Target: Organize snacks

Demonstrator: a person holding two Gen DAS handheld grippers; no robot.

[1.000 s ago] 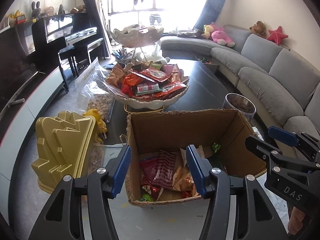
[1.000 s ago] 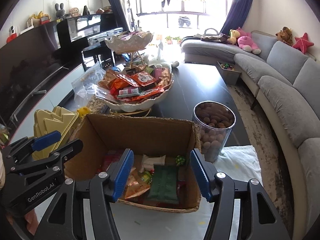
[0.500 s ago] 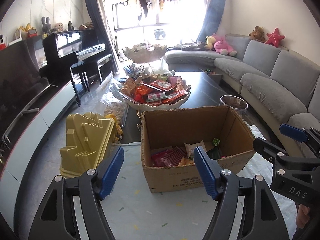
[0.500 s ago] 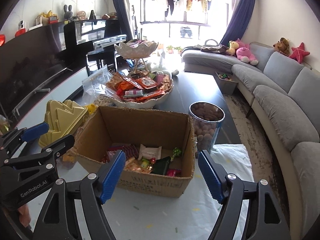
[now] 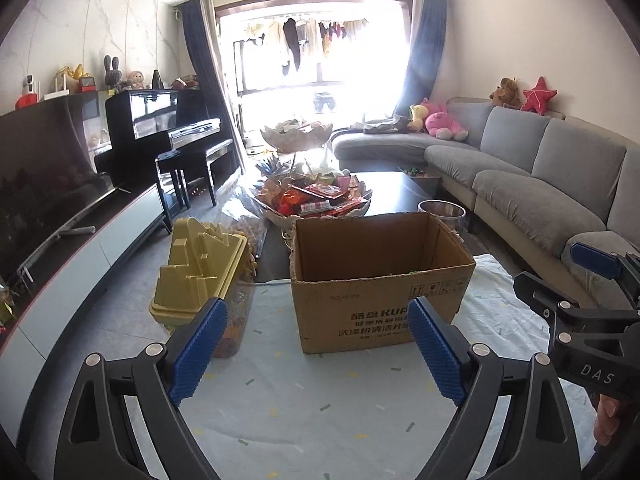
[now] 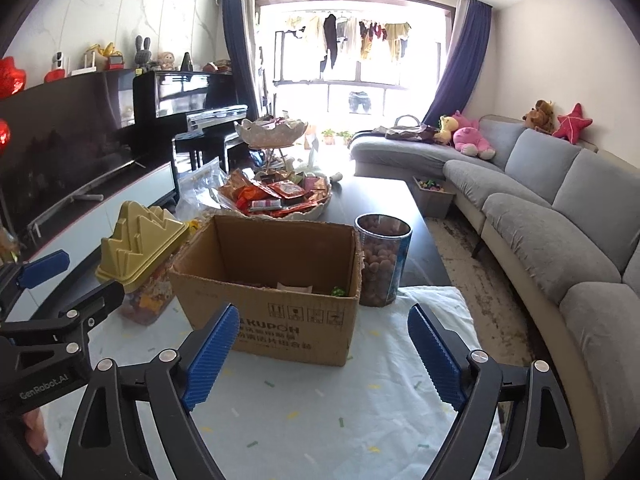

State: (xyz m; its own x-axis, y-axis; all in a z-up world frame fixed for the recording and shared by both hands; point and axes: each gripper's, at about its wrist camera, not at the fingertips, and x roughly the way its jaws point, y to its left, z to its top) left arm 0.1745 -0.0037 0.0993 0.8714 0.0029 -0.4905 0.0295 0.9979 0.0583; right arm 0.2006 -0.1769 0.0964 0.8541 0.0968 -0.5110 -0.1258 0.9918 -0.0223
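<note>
The cardboard box [image 5: 382, 280] stands upright, mouth up, long side across the view, printed "KUPOH" with Chinese characters. Both the left gripper [image 5: 316, 344] and the right gripper [image 6: 322, 350] are spread wide, holding nothing.

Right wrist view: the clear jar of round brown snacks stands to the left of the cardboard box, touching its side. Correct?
Not quite. In the right wrist view the clear jar stands to the right of the cardboard box, close against its side. The container on the left is the one with the yellow lid.
</note>
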